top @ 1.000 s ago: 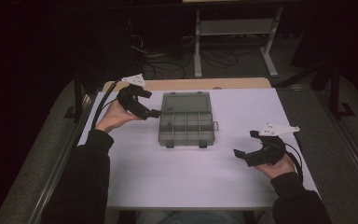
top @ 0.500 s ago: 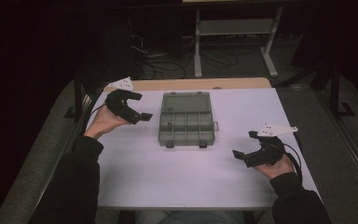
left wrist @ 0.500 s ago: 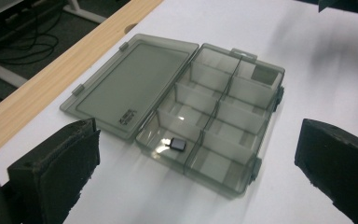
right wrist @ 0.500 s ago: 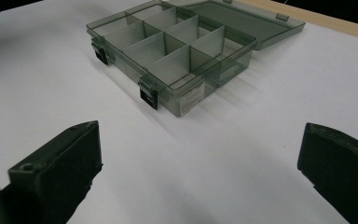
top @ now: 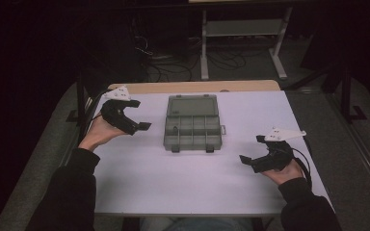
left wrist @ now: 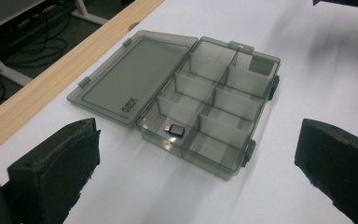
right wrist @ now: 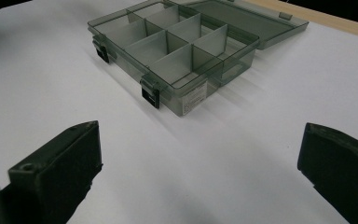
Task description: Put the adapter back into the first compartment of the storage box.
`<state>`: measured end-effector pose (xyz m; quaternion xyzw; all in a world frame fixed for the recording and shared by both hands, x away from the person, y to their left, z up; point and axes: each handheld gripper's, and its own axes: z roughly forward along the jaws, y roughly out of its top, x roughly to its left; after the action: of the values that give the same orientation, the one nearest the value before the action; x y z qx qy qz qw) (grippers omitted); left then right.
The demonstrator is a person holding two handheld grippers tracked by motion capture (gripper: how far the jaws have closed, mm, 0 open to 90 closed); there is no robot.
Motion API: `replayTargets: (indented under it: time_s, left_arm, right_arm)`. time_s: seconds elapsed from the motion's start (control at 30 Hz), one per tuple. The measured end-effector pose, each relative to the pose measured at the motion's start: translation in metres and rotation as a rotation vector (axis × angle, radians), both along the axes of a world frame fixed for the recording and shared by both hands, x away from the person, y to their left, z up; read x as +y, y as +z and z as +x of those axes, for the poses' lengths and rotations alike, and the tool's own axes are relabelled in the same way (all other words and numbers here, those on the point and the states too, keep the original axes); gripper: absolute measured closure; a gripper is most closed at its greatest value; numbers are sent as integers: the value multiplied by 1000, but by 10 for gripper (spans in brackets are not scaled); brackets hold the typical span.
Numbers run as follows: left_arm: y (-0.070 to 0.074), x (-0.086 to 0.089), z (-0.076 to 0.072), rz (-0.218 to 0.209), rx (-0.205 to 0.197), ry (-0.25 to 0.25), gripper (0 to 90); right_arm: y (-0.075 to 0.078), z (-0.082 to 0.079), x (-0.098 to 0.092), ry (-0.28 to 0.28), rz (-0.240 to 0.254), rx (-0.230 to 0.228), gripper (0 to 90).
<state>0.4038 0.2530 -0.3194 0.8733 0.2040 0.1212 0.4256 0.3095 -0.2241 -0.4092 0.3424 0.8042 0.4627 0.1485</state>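
Moved: the left claw (top: 134, 126) had drawn back leftward from the compartment box (top: 192, 126); the right claw (top: 254, 153) had barely shifted.
Claws: both gaped wide, holding nothing.
Box: mid white surface (top: 183, 183), lid (left wrist: 133, 79) folded back flat.
Left gripper view: small dark adapter (left wrist: 175, 129) in a corner compartment.
Writing: lid lettering (left wrist: 129, 106), side sticker (right wrist: 193, 98), both unreadable.

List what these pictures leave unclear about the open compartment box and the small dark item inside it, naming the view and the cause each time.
- Small dark item: too small in the left gripper view to identify; a mere speck in the high view.
- Compartment box: in the right gripper view its dividers and near wall hide the compartment floors.
- Lid lettering: too small to read.
- Right tongs, left tongs: the gripper views' bottom edges cut off both jaws.
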Motion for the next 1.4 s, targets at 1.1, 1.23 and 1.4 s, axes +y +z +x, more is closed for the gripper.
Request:
replayTargets:
  time_s: [1.1,1.23,1.4]
  left_arm:
    - [-12,48,-30,-103,-59,122,0]
    - [-14,54,-33,-114,-63,140,0]
    - [-17,63,-38,-125,-69,163,0]
  right_arm:
    - [-1,0,4,8,-6,8,0]
    - [-1,0,4,8,-6,8,0]
    - [-1,0,4,10,-6,9,0]
